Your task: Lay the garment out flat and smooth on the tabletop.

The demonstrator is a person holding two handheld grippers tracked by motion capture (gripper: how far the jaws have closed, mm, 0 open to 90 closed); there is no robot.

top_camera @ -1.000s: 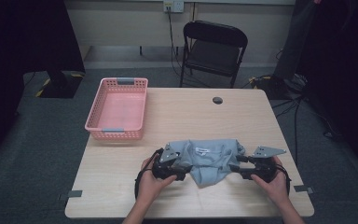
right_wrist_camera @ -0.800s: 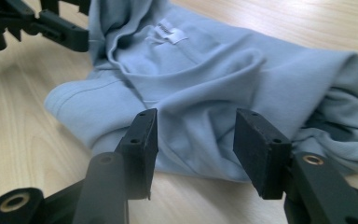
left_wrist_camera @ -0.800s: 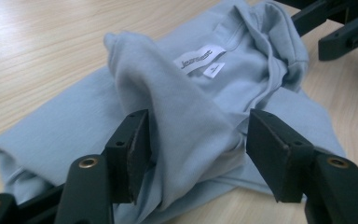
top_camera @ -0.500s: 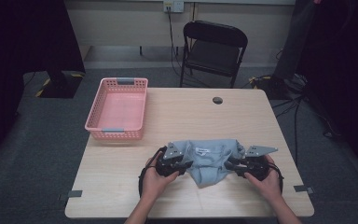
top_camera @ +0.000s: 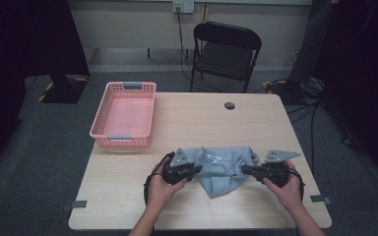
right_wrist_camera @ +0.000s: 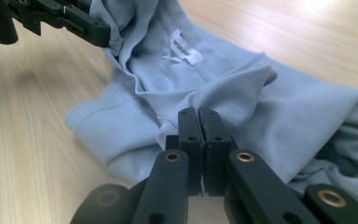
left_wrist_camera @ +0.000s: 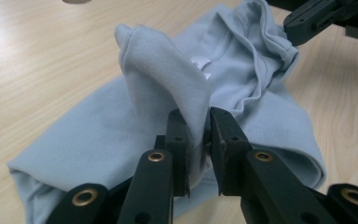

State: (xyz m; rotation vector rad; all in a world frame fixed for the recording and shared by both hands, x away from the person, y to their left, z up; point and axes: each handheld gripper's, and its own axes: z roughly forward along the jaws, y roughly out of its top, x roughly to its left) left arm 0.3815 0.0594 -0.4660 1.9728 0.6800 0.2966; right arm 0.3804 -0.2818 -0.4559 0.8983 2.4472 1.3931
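The left gripper [left_wrist_camera: 197, 135] has just been closing its jaws, and they now pinch a raised fold of the light blue shirt [left_wrist_camera: 242, 79]; the cloth stands up between the two black pads and drapes over the left one. The right gripper [right_wrist_camera: 199, 126] has likewise been closing, and its jaws now meet with almost no gap, clamped on a thin edge of the shirt [right_wrist_camera: 223, 88] right at their tips.

In the high view both hands come in from the near edge of the table [top_camera: 128, 196]. The left hand [top_camera: 163, 189] wraps the left gripper [top_camera: 193, 170] and points it at the shirt's left side; the right hand [top_camera: 288, 189] holds the right gripper [top_camera: 246, 170] pointing inward at the shirt's right side, so the two face each other across the garment.

A small white label [right_wrist_camera: 182, 46] is sewn inside the collar; its print is too small to read. A pale mark on the shirt [top_camera: 215, 157] in the high view is equally unreadable.

The shirt lies crumpled on the table between the two grippers, near the front edge. A pink basket [top_camera: 146, 105] stands well apart from the shirt, farther back and to the left. A small dark round thing [top_camera: 230, 105] lies behind the shirt near the far edge, and a black chair [top_camera: 226, 54] stands beyond the table.
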